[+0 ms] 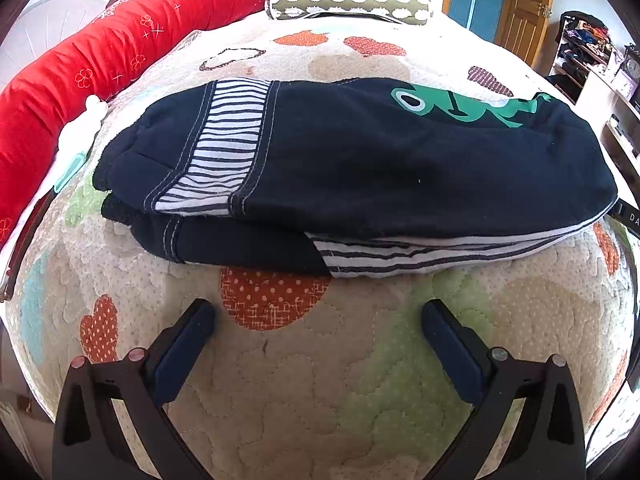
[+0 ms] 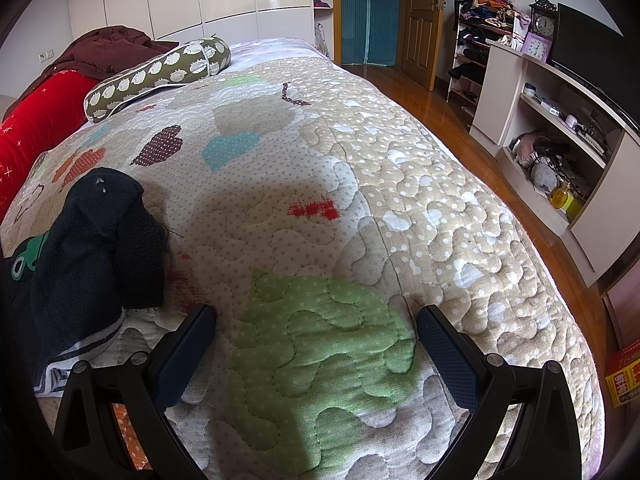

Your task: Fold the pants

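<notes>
Dark navy pants [image 1: 360, 168] with striped white panels and a green print lie folded in layers on the quilted bedspread [image 1: 320, 380]. My left gripper [image 1: 318, 316] is open and empty, a short way in front of the pants' near edge, not touching them. In the right wrist view the pants [image 2: 92, 248] lie at the far left, one end bunched up. My right gripper [image 2: 316, 320] is open and empty over bare quilt [image 2: 320, 340], to the right of the pants.
A red bolster [image 1: 100, 60] and a patterned green pillow [image 1: 348, 2] lie at the head of the bed. The bed's right edge [image 2: 560, 300] drops to a wooden floor, with shelving [image 2: 560, 128] and a door [image 2: 420, 12] beyond.
</notes>
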Demonstrator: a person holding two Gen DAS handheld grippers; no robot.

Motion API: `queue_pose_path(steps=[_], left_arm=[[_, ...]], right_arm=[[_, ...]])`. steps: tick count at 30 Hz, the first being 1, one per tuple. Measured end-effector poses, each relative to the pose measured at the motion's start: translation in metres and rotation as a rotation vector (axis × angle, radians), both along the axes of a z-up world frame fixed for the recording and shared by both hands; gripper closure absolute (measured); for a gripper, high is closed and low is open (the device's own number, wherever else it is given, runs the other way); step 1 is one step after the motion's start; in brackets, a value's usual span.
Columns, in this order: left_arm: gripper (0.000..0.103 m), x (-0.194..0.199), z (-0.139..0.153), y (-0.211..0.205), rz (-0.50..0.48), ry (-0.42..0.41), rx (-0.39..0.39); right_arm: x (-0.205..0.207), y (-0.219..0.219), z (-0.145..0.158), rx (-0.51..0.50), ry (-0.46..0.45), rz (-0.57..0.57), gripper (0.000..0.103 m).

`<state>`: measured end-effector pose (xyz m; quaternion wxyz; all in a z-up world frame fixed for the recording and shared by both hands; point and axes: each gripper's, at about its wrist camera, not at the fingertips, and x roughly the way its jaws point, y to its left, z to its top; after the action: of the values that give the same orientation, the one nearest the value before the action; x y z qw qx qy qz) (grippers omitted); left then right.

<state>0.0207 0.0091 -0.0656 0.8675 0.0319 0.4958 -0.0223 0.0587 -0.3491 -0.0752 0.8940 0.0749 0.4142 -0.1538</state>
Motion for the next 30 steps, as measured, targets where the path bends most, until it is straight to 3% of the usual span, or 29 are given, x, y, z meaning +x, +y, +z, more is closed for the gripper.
queue_pose_path(steps=[30], left_arm=[[0.0,-0.0026,-0.0017,-0.0006,0.053,0.016,-0.003]], right_arm=[[0.0,0.0,0.0,0.0,0.0,0.0,0.0]])
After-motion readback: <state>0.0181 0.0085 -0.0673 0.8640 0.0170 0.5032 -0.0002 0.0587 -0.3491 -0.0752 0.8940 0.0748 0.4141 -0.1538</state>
